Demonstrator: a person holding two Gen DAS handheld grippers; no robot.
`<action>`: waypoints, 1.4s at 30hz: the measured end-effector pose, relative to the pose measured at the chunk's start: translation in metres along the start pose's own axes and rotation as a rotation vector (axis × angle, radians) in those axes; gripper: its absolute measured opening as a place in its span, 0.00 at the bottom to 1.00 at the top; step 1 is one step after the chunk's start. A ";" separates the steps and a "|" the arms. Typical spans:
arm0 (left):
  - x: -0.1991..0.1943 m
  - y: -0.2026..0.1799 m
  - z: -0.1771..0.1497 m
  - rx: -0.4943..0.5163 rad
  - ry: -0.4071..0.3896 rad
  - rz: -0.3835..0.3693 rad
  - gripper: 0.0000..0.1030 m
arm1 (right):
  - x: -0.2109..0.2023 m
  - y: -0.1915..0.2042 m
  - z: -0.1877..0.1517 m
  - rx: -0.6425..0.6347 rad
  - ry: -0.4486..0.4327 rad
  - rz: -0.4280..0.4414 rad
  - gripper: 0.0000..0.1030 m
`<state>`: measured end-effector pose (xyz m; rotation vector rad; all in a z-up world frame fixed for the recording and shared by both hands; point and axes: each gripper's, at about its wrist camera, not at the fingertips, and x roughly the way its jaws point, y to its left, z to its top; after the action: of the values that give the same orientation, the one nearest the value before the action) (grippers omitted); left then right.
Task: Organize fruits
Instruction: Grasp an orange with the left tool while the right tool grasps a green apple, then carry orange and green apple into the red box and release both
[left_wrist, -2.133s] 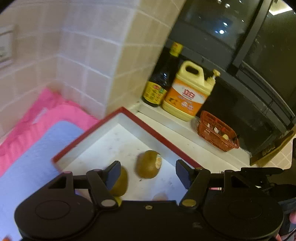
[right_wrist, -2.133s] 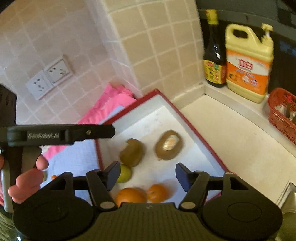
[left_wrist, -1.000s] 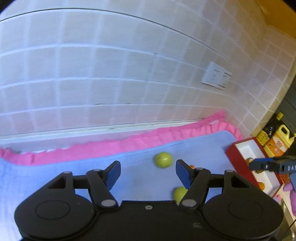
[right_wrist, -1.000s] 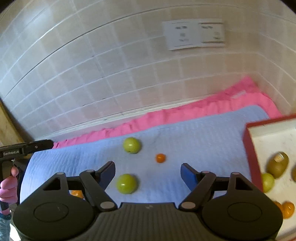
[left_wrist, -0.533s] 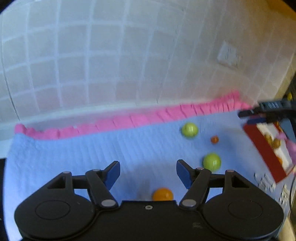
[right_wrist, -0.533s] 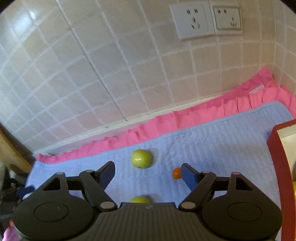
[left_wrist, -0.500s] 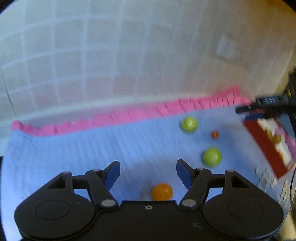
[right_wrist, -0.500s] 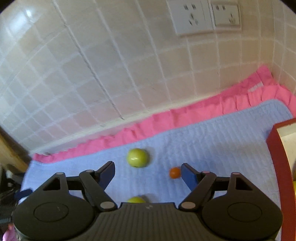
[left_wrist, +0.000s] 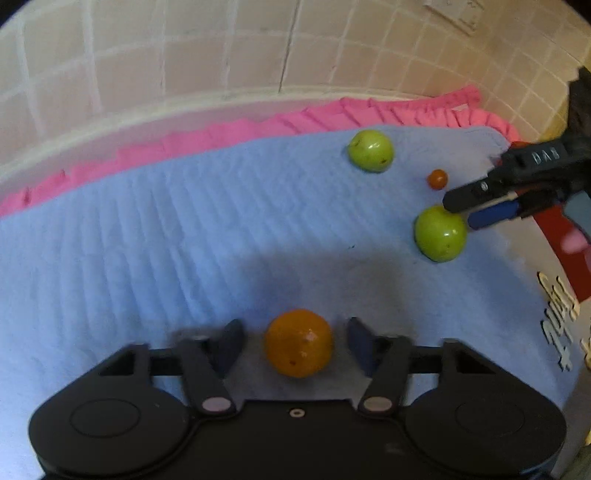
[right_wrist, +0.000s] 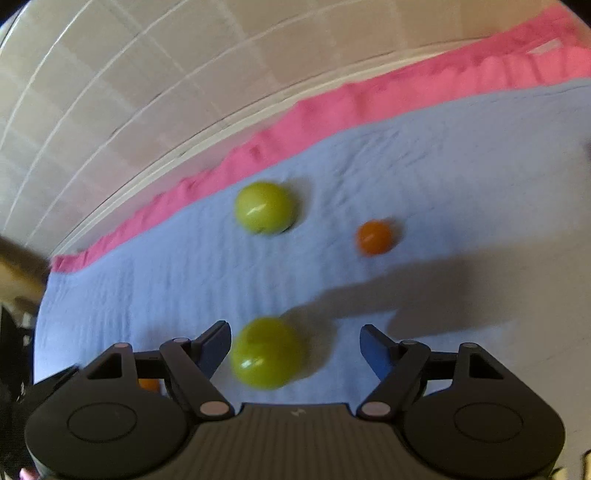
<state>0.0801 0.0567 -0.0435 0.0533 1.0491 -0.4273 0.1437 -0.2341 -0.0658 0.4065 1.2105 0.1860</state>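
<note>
On the blue mat (left_wrist: 155, 236) there are four loose fruits: two green apples, one far (left_wrist: 370, 150) near the pink cloth (left_wrist: 229, 131) and one nearer on the right (left_wrist: 439, 233); one large orange (left_wrist: 298, 342) close in at the near edge; and one tiny orange fruit (left_wrist: 437, 179) between the two apples. Two cloths lie there, the blue one over the pink. Two grippers are in sight, the left gripper (left_wrist: 293, 341) and the right gripper (right_wrist: 295, 345). One red tray edge (left_wrist: 559, 236) shows at the far right.
</note>
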 end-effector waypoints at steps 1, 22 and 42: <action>0.000 0.001 -0.001 -0.007 -0.013 -0.004 0.58 | 0.004 0.003 -0.001 -0.007 0.009 0.003 0.76; -0.005 0.008 -0.006 -0.051 -0.044 -0.035 0.51 | 0.030 0.026 -0.008 -0.088 0.022 -0.059 0.73; -0.022 -0.008 -0.001 -0.045 -0.090 -0.009 0.44 | -0.012 0.010 -0.021 -0.065 -0.083 -0.019 0.51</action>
<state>0.0676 0.0565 -0.0243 -0.0108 0.9702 -0.4099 0.1211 -0.2252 -0.0576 0.3426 1.1232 0.1896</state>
